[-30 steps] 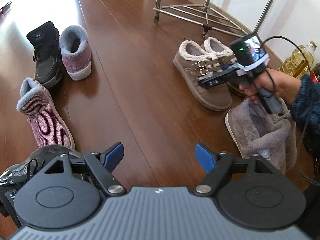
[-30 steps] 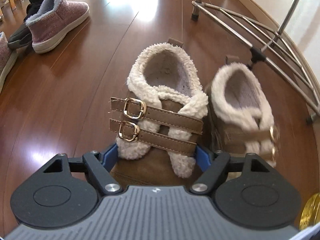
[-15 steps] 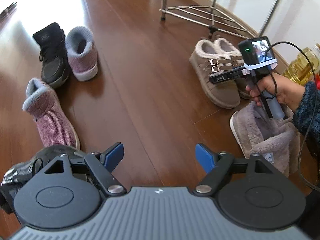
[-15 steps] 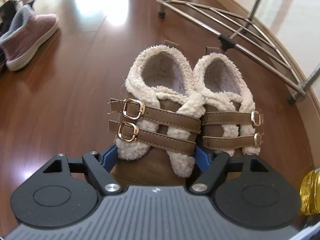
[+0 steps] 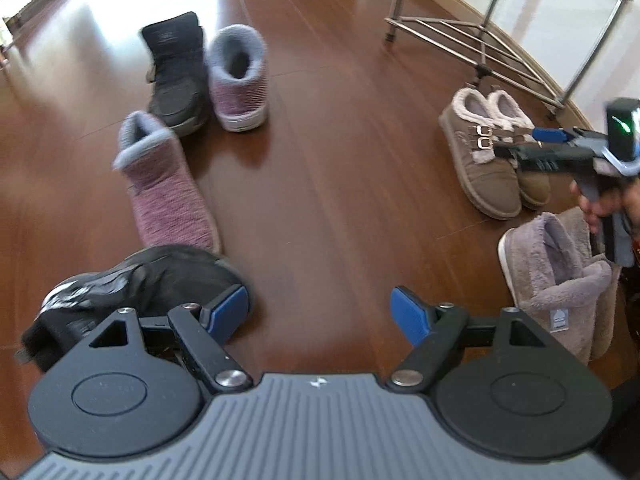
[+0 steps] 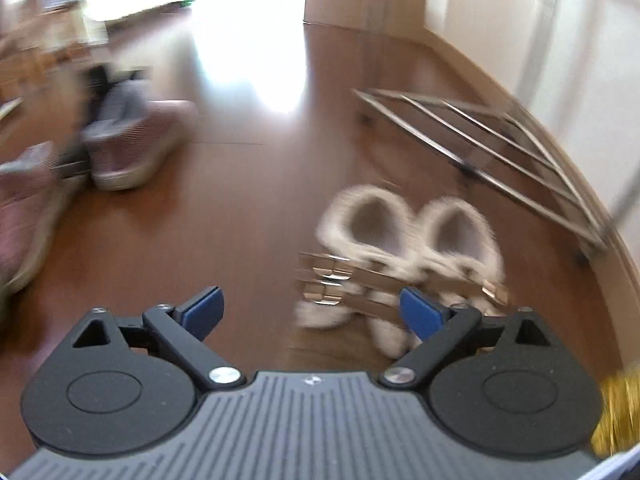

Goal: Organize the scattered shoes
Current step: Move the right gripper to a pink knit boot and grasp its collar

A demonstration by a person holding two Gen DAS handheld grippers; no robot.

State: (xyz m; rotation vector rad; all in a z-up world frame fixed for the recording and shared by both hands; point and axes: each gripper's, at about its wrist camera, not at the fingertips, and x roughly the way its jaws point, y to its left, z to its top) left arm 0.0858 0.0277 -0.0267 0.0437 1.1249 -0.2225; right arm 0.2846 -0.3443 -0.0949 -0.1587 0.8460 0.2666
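Brown fleece-lined shoes [image 5: 494, 160] sit side by side near the wall, toes level, just short of the metal rack [image 5: 476, 36]. That pair reads as done. Your right gripper [image 6: 310, 314] hangs above and a little left of them, jaws wide, nothing between the pads; the right-wrist view is badly smeared, so fine detail there is not to be trusted.

Your left gripper [image 5: 320, 308] hovers low over bare wooden floor [image 5: 332, 184], jaws wide and holding nothing. A black shoe [image 5: 132, 284] lies slumped on its side just beside the left pad, not touching it as far as can be told.

Unsorted:
- second black shoe [image 5: 176, 80], upright, far side
- pink boot [image 5: 239, 80] touching it, upright
- other pink boot [image 5: 168, 192], between the two black shoes, pointing a different way from its mate
- grey fleece boot [image 5: 560, 276] slumped below your right hand [image 5: 600, 204]; no mate is in view

Judgement: you are between pairs, one finished and three to go. Nearest job for the left is the slumped black shoe. It calls for a grip on the collar or heel, since the soft upper will likely fold. For the right, the grey boot is closest.
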